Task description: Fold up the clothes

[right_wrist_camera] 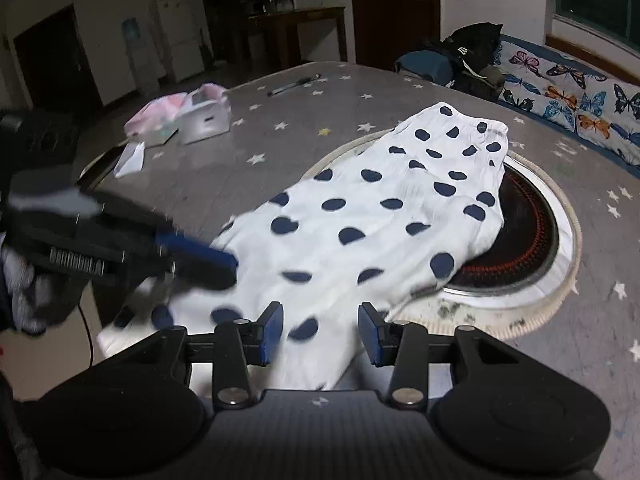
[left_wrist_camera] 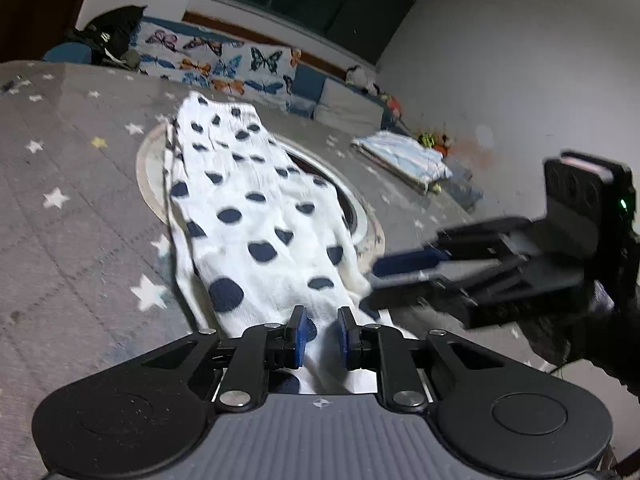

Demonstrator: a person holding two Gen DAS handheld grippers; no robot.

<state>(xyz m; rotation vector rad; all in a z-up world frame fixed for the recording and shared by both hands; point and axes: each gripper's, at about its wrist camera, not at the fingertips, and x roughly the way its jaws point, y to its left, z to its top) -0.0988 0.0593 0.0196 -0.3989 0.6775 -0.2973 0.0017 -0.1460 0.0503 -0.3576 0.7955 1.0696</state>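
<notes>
A white garment with dark blue polka dots [left_wrist_camera: 248,216] lies stretched out on a grey star-patterned table [left_wrist_camera: 72,184], partly over a round heater set into it. In the right wrist view the garment [right_wrist_camera: 384,216] runs away from me toward the far right. My left gripper [left_wrist_camera: 322,334] is open, its blue pads either side of the garment's near end. My right gripper [right_wrist_camera: 320,332] is open over the garment's near edge. Each gripper shows blurred in the other's view, the right [left_wrist_camera: 396,270] and the left [right_wrist_camera: 200,260].
The round heater [right_wrist_camera: 532,240] with its white rim sits under the garment. A folded light blue cloth [left_wrist_camera: 404,160] lies at the table's far side. A white box and pink cloth [right_wrist_camera: 192,118] lie far left. A butterfly-print sofa [left_wrist_camera: 224,64] stands behind.
</notes>
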